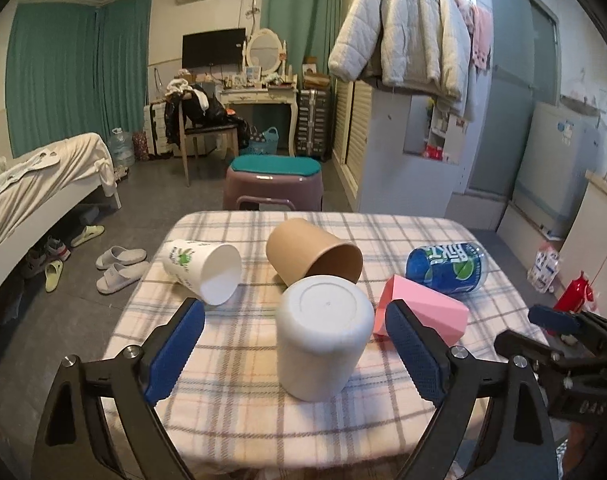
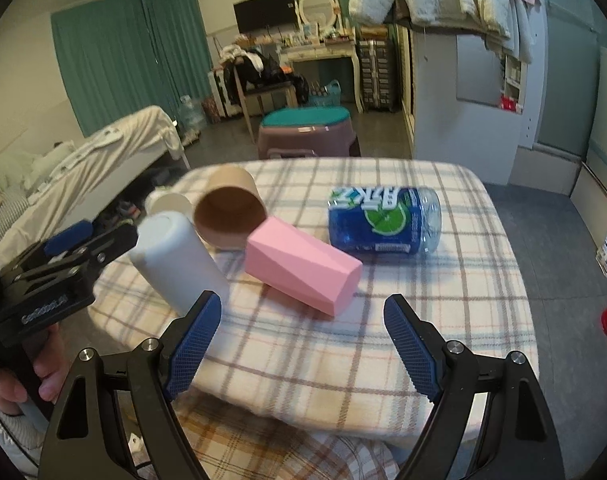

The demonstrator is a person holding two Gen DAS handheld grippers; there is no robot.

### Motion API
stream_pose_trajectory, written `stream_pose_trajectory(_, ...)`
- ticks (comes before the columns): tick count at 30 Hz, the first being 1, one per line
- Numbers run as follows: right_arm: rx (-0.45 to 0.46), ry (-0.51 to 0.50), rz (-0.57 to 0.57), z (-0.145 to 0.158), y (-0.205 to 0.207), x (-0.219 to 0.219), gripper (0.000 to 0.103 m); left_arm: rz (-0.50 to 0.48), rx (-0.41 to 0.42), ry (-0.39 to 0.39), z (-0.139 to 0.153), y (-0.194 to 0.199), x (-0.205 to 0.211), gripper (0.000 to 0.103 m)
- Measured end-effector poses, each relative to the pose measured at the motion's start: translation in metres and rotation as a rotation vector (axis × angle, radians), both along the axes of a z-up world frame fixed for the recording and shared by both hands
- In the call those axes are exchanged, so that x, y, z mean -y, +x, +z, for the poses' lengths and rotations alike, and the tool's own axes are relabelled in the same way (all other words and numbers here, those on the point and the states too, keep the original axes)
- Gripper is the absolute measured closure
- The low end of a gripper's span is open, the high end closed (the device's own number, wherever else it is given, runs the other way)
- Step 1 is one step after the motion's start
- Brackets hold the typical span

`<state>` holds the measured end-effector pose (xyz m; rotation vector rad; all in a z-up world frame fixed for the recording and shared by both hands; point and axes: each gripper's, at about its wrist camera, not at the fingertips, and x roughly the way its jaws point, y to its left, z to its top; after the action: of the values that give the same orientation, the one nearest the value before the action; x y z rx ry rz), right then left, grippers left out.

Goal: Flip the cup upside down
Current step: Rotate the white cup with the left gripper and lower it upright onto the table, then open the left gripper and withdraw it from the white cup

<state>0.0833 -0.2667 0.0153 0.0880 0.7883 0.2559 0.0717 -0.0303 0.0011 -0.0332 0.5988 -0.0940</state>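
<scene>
Your left gripper [image 1: 295, 346] is standing wide open, its 2 blue pads [image 1: 174, 354] flanking the white cup [image 1: 323, 336] without touching it. That cup is sitting upside down, base up, on the checked tablecloth [image 1: 231, 420]. Your right gripper [image 2: 301, 344] is also hanging open and holding nothing, near the table's front edge. 4 other containers are lying on their sides: a pink faceted cup [image 2: 303, 268] just beside the white one, a brown paper cup [image 1: 313, 252], a printed white cup [image 1: 203, 270] and a blue bottle [image 2: 383, 220].
</scene>
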Motion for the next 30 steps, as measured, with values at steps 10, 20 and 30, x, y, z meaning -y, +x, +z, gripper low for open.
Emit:
stream_pose_trajectory(10,0.160,0.031,-0.022,0.006,-0.037,-0.011,0.016,-0.030,0.080,0.022,-0.012,-0.049,-0.016,0.001)
stream_pose_trajectory(20,0.169,-0.001,-0.034,-0.014,-0.057,-0.026,0.010,-0.016,0.090,0.015,-0.017,-0.064,-0.028,0.000)
stream_pose_trajectory(30,0.183,-0.018,-0.028,-0.009,-0.058,-0.030,0.007,-0.008,0.091,0.014,-0.018,-0.069,-0.032,0.000)
